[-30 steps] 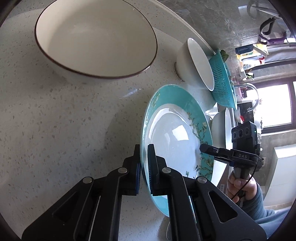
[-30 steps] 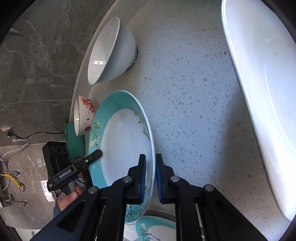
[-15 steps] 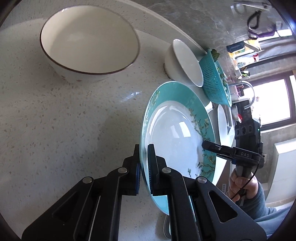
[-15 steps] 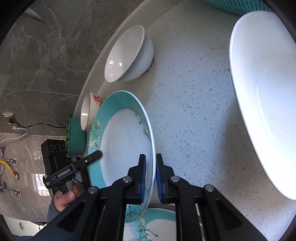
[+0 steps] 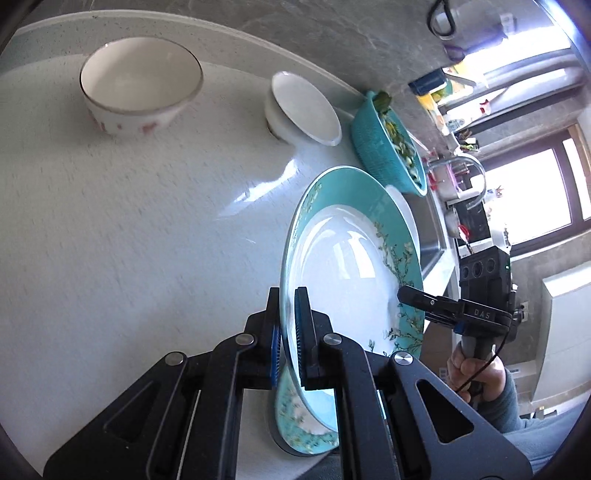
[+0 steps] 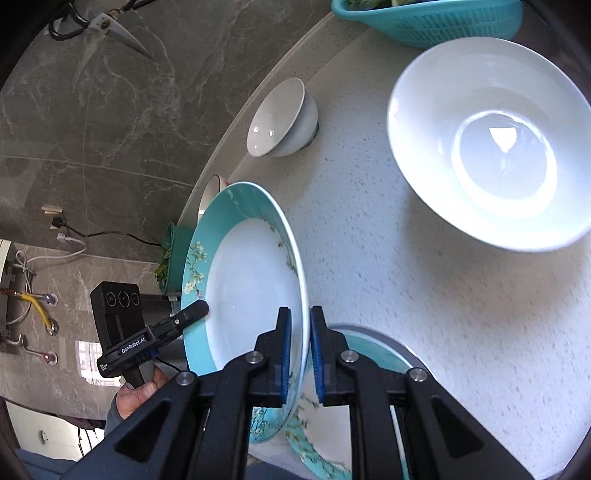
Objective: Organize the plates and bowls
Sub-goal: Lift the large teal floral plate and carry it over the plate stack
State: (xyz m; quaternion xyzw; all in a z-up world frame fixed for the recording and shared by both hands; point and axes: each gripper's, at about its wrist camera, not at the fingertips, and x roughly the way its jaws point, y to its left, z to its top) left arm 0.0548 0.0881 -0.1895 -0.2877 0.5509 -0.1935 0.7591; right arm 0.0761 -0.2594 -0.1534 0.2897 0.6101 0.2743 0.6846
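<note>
A teal-rimmed plate with a white centre and blossom pattern (image 5: pixel 347 266) (image 6: pixel 251 280) hangs tilted above the counter, gripped at opposite rims. My left gripper (image 5: pixel 287 317) is shut on its near rim and shows from across as a black finger (image 6: pixel 199 308). My right gripper (image 6: pixel 299 332) is shut on the other rim, its tip seen at the plate's far edge (image 5: pixel 404 293). A second matching teal plate (image 5: pixel 306 432) (image 6: pixel 373 350) lies on the counter just beneath.
On the speckled counter (image 5: pixel 147 240) stand a red-patterned bowl (image 5: pixel 136 92), a small white bowl (image 5: pixel 303 110) (image 6: pixel 280 118), a large white bowl (image 6: pixel 491 147) and a teal colander of greens (image 5: pixel 388 147). Scissors (image 6: pixel 110 26) hang on the marble wall. A sink lies beyond.
Both grippers have risen and drawn back with the teal plate between them. The bowls now look smaller and farther, and the second teal plate shows underneath.
</note>
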